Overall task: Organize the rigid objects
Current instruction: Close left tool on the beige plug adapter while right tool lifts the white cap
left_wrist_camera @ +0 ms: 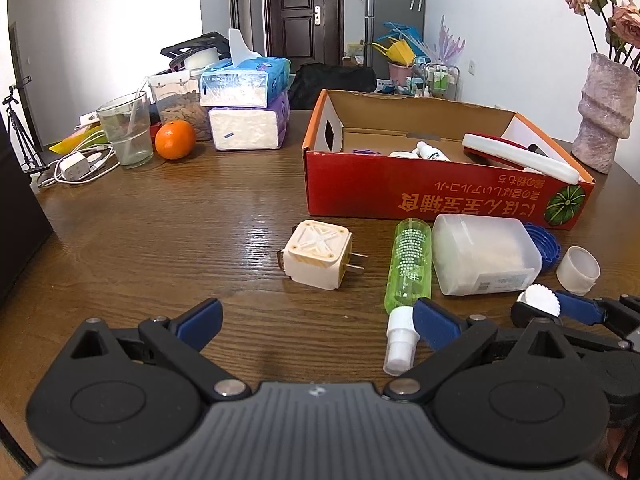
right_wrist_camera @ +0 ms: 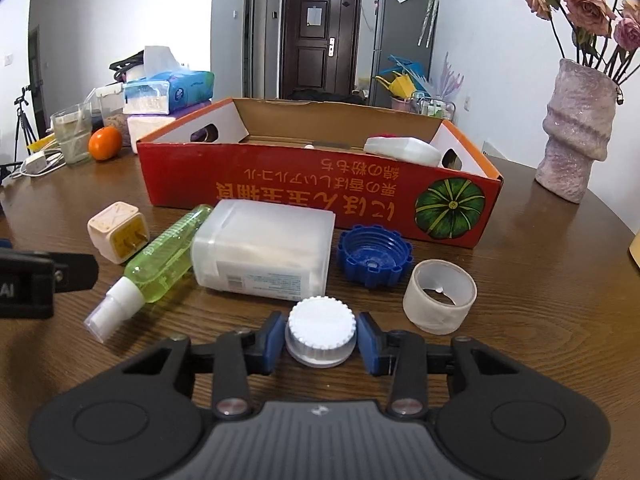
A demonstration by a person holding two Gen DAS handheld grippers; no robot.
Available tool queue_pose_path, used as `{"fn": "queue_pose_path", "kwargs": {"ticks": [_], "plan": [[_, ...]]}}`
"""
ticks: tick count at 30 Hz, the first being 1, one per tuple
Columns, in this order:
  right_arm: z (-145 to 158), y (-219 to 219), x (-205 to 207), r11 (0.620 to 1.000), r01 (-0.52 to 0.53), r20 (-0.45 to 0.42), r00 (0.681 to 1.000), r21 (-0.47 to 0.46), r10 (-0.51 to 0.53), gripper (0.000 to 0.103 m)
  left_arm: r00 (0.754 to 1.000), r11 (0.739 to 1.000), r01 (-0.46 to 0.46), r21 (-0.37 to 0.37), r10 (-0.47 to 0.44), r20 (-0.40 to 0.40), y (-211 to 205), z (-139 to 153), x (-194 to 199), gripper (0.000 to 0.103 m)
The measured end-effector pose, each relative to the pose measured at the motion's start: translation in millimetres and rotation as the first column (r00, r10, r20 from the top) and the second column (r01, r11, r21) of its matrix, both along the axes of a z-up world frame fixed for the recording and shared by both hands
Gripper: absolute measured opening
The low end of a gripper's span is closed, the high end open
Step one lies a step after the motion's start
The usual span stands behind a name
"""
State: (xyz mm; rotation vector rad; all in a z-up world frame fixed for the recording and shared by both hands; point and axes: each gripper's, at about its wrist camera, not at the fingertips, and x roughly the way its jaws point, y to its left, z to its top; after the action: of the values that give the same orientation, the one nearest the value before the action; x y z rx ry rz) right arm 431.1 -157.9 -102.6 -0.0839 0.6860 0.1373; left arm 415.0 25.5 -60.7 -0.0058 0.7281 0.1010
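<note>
right gripper [right_wrist_camera: 321, 343]: blue pads snug on both sides of the white ribbed cap [right_wrist_camera: 320, 330], looks pinched, cap on the table
left gripper [left_wrist_camera: 316, 324]: jaws spread wide, nothing in them, green spray bottle [left_wrist_camera: 408, 266] just beside one finger
goal: red cardboard box [right_wrist_camera: 320, 196], behind the clutter
risk: the cap's round and low, so a shallow pinch might let it pop out during the lift

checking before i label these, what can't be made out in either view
- Contents of the red box: in the right wrist view its front wall hides the floor.
- Blue cap: in the left wrist view mostly behind the white container.
- Right hand-held gripper: whether its pads press the white ridged cap is unclear.
</note>
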Motion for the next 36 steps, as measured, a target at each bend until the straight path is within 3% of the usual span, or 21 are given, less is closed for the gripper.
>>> {"fn": "queue_pose_path", "kwargs": {"ticks": [22, 36], "plan": [[19.0, -45.6, -3.2, 0.983, 0.164, 0.110, 0.979, 0.081, -0.172, 0.038, 0.999, 0.999, 0.033, 0.018, -0.033, 0.009, 8.0, -13.5, 38.9, 0.103], [17.3, -67.4, 4.4, 0.961, 0.255, 0.120, 0.956, 0.104, -0.267, 0.038, 0.998, 0.998, 0.063, 0.021, -0.063, 0.006, 14.7, -31.1, 68.0, 0.102]]}}
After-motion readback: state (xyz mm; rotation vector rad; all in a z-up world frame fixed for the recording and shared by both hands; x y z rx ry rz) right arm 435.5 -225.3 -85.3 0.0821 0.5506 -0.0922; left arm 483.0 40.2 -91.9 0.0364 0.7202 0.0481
